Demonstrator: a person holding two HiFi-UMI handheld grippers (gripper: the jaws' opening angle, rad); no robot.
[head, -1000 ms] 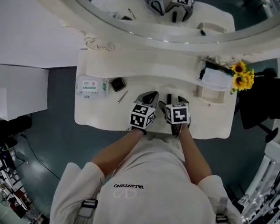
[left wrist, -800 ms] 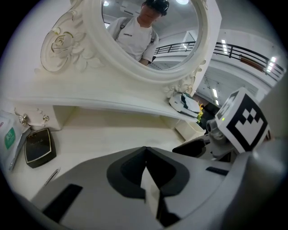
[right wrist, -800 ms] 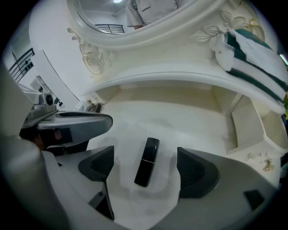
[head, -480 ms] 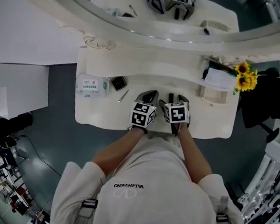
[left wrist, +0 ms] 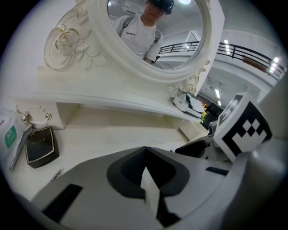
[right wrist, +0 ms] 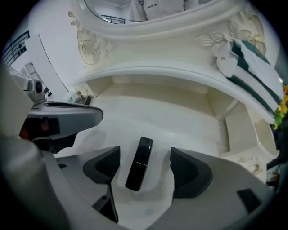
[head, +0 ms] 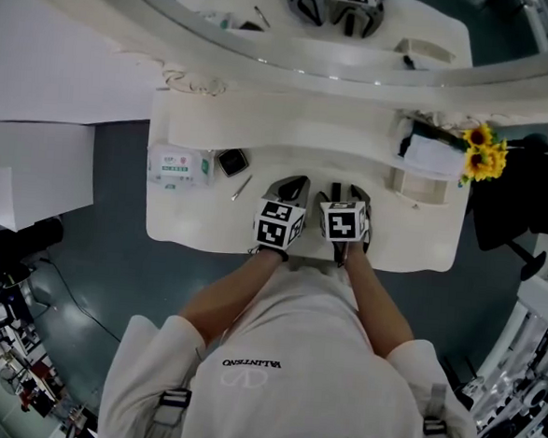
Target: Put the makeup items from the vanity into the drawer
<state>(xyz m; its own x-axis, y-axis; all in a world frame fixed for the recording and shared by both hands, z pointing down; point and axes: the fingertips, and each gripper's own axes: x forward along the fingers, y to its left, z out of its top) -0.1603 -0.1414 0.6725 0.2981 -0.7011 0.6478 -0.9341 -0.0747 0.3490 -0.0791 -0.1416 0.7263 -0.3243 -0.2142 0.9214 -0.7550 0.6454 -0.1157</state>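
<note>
A slim black lipstick tube (right wrist: 139,162), glossy and square-edged, lies flat on the cream bench (head: 199,222) between the pads of the right hand-held gripper (right wrist: 146,167). Its jaws stand apart and have just been closing, and neither pad touches the tube. Just beside it, the left hand-held gripper (left wrist: 145,167) has its jaws pressed together on nothing.

Further left on the bench we see a square black compact (head: 230,164), a thin pencil (head: 240,189) and a white packet (head: 178,170) with a green label, its print too small for us to read. Sunflowers (head: 480,150) sit at the right end. Behind the bench rises a round mirror (left wrist: 153,27) in a cream frame carved with roses. The floor (head: 117,184) is dark teal. The person's white shirt (head: 276,326) reads "VALENTINO".
</note>
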